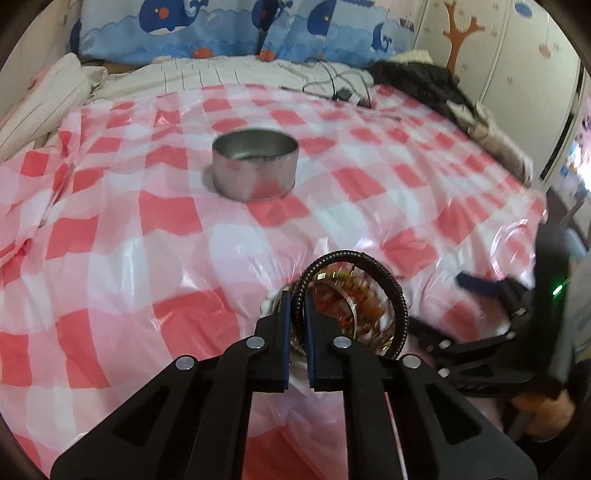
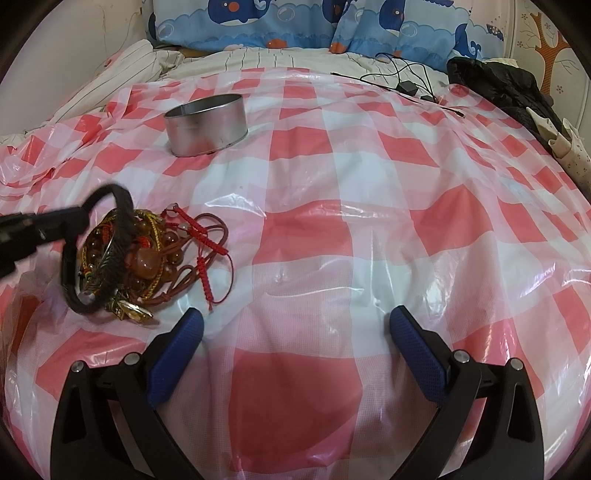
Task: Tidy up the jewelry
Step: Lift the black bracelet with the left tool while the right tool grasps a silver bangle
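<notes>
Left gripper [image 1: 295,325] clamped on black braided bracelet [image 1: 354,258] above jewelry pile [image 2: 147,254]; right gripper [image 2: 295,332] fingers wide apart, empty; metal tin [image 2: 207,123] well beyond.

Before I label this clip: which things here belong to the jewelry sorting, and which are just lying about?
Job:
black braided bracelet, in left gripper
jewelry pile
round metal tin
right gripper, open

Lying about:
whale-print pillows
black cables
black jacket
</notes>
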`<state>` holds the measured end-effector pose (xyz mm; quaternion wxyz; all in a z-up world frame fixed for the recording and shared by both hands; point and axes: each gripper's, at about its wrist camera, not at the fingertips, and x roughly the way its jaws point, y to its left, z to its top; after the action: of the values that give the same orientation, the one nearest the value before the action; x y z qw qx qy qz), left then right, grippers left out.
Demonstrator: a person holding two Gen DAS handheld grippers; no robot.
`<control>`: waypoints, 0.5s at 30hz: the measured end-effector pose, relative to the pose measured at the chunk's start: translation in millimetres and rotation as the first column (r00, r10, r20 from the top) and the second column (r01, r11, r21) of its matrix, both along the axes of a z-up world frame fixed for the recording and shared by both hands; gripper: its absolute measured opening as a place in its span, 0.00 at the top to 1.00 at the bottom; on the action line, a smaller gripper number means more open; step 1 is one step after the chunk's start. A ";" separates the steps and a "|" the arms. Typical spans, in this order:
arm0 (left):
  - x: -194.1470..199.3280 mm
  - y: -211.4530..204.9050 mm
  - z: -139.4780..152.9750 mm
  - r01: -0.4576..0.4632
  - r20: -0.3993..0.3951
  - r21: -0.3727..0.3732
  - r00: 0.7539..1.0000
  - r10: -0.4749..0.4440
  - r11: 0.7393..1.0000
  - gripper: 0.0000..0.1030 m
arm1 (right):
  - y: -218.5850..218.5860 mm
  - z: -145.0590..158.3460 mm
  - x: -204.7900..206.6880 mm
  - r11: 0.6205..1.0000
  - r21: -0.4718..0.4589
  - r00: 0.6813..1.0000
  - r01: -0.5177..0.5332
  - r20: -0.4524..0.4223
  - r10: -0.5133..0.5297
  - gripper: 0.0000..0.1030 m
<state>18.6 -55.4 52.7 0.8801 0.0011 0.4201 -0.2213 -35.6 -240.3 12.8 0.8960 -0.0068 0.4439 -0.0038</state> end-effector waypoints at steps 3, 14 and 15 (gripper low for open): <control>8.9 12.2 15.7 -0.025 0.017 -0.044 1.000 0.026 0.999 0.94 | -3.8 0.8 -3.0 1.000 0.027 1.000 0.000 0.011 -0.001 0.06; 35.8 72.0 15.0 -0.197 -0.016 -0.173 0.980 0.197 0.965 0.94 | 40.7 46.7 -29.1 0.940 0.059 0.920 -0.336 0.235 0.314 0.30; 37.0 76.2 16.0 -0.206 -0.015 -0.186 0.978 0.207 0.961 0.94 | 47.8 40.5 -21.0 0.925 0.093 0.918 -0.369 0.194 0.347 0.36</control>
<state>55.6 20.8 68.7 0.8955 -0.1249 0.3933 -0.1667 -56.6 -192.5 53.3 0.9155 -0.0303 0.3544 0.1881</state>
